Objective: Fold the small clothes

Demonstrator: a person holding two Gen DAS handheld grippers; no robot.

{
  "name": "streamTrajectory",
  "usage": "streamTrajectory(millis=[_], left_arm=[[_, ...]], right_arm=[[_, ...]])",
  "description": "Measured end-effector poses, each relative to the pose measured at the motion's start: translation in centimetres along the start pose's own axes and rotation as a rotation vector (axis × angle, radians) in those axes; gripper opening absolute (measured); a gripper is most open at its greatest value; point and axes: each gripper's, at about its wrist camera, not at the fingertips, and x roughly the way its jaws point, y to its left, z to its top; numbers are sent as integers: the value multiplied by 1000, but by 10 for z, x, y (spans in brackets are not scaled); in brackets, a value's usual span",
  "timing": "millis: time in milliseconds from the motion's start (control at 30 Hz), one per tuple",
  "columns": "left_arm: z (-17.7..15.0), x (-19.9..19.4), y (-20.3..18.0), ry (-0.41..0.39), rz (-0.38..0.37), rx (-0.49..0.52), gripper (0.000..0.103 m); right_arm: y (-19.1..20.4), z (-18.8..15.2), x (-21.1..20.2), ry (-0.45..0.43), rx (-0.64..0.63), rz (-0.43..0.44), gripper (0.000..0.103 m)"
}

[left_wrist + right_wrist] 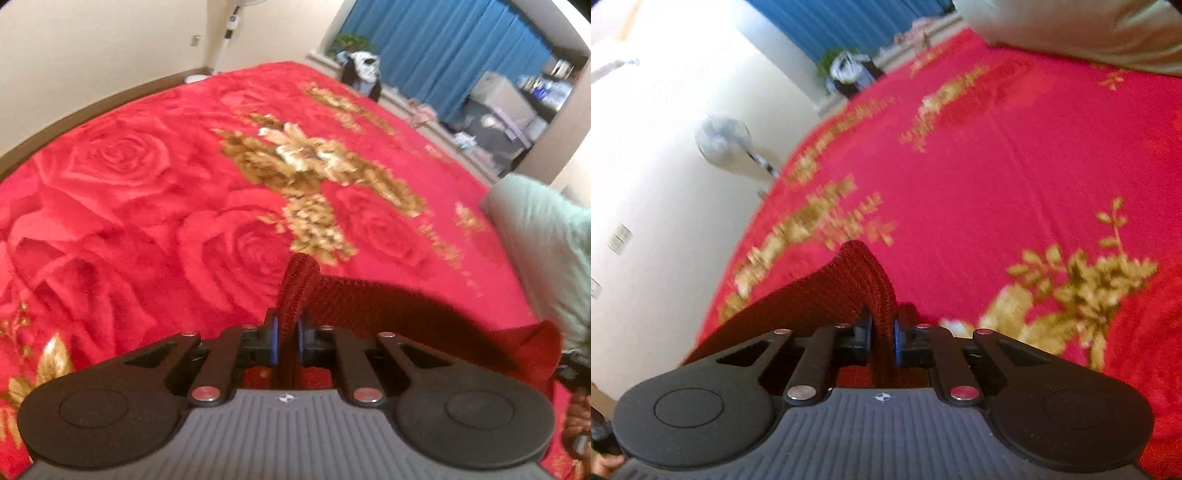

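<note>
A dark red knitted garment (369, 306) is held up above the bed between both grippers. My left gripper (287, 339) is shut on one edge of it; the cloth sticks up between the blue pads and stretches off to the right. My right gripper (882, 341) is shut on another edge of the same garment (820, 295), which stretches off to the left. Most of the garment hangs below the grippers, out of sight.
A bed with a red rose-and-gold blanket (184, 184) fills both views. A pale green pillow (546, 240) lies at its right side. A standing fan (724, 144), a wall, blue curtains (443, 48) and a panda toy (364, 72) stand beyond the bed.
</note>
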Motion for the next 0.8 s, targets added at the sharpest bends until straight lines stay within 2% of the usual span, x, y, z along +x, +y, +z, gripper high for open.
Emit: streamTrajectory(millis=[133, 200, 333, 467, 533, 600, 633, 700, 733, 800], left_arm=[[0, 7, -2, 29, 36, -2, 10], [1, 5, -1, 20, 34, -15, 10], [-1, 0, -2, -6, 54, 0, 10], [-3, -5, 0, -24, 65, 9, 10], [-5, -5, 2, -2, 51, 13, 10], [-7, -4, 6, 37, -2, -7, 14], [-9, -4, 8, 61, -28, -18, 20], [-19, -6, 14, 127, -75, -23, 59], [-26, -6, 15, 168, -86, -21, 65], [-44, -5, 16, 270, -85, 7, 68]], right_arm=[[-9, -4, 12, 45, 30, -98, 11], [-5, -5, 12, 39, 7, -112, 11], [12, -5, 1, -27, -54, -28, 11], [12, -6, 1, -13, -78, -22, 12], [12, -8, 2, 18, -93, -55, 18], [9, -10, 0, 63, -88, -75, 37], [8, -13, 0, 91, -92, -85, 44], [7, -23, -1, 151, -119, -102, 44], [6, -29, -3, 186, -138, -106, 44], [3, -41, -8, 248, -177, -107, 44]])
